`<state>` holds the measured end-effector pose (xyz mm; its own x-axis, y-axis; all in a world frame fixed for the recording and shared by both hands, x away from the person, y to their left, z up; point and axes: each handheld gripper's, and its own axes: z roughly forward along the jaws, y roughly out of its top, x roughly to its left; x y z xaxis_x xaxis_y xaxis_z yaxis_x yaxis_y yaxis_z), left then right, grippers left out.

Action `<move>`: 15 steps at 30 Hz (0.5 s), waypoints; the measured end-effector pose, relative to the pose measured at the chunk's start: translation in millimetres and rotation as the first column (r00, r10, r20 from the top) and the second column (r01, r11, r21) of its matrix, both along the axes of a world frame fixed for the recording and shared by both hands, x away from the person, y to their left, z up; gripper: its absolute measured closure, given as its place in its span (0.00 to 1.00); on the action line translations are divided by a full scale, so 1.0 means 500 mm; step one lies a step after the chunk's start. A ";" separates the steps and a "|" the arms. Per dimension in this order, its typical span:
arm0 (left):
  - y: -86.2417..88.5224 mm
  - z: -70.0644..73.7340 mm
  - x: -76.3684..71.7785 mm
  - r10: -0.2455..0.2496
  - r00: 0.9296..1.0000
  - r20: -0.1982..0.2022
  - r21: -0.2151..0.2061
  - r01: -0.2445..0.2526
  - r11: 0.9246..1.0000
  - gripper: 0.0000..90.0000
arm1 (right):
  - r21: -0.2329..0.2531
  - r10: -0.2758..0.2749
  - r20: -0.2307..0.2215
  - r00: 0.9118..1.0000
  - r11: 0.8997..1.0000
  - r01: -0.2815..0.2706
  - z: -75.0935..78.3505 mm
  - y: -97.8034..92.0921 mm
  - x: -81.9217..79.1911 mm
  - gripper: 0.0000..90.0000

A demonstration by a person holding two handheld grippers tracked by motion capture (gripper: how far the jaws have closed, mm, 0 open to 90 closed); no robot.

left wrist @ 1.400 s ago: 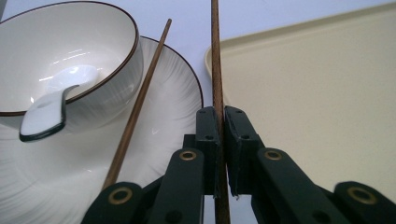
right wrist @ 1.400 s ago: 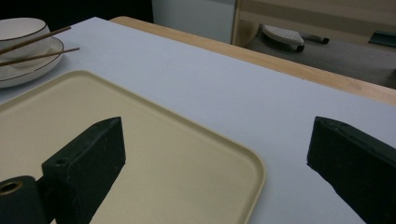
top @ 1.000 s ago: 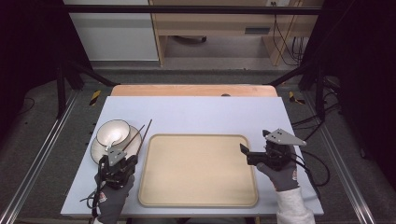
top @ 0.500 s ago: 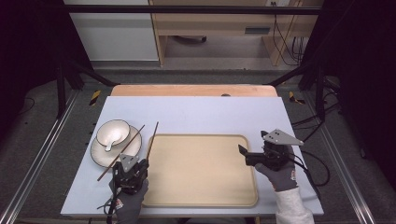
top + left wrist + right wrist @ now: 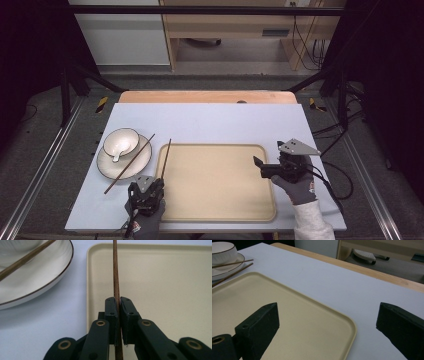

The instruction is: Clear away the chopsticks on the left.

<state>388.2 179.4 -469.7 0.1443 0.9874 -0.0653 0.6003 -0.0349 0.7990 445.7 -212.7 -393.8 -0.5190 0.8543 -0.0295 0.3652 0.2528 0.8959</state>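
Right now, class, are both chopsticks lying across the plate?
No. One chopstick lies across the plate; the left gripper holds the other over the tray.

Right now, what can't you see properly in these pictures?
- Held chopstick: in the left gripper view the top edge cuts off its far end.
- Plate: the same view's left edge crops it.
- Spoon in the bowl: too small in the high view to tell details.
- Right gripper: the right gripper view's right edge cuts off one jaw.

I saw the beige plastic tray (image 5: 220, 185) mid-table, the white ceramic plate (image 5: 112, 167) left of it, a white bowl (image 5: 121, 141) on that plate.
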 end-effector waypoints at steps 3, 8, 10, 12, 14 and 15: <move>-0.001 -0.004 0.002 0.007 1.000 -0.008 0.003 -0.007 1.000 0.94 | -0.003 0.000 -0.005 1.000 1.000 0.000 -0.001 0.002 0.001 0.05; -0.003 -0.011 0.007 0.013 1.000 -0.027 0.001 -0.013 1.000 0.94 | -0.011 0.004 -0.005 1.000 1.000 -0.004 -0.004 0.003 0.002 0.05; -0.006 -0.015 0.009 0.014 0.999 -0.035 0.005 -0.014 1.000 0.94 | -0.012 0.003 -0.007 1.000 1.000 -0.003 -0.004 0.004 0.002 0.05; -0.008 -0.019 0.011 0.011 0.999 -0.044 0.008 -0.011 1.000 0.94 | -0.012 0.003 -0.008 1.000 1.000 -0.003 -0.005 0.005 0.002 0.05; -0.010 -0.023 0.012 0.010 0.999 -0.051 0.013 -0.009 1.000 0.94 | -0.013 0.002 -0.008 1.000 1.000 -0.002 -0.004 0.004 0.002 0.05; -0.011 -0.023 0.011 0.011 0.999 -0.049 0.015 -0.011 1.000 0.94 | -0.013 0.002 -0.008 1.000 1.000 -0.002 -0.004 0.004 0.002 0.05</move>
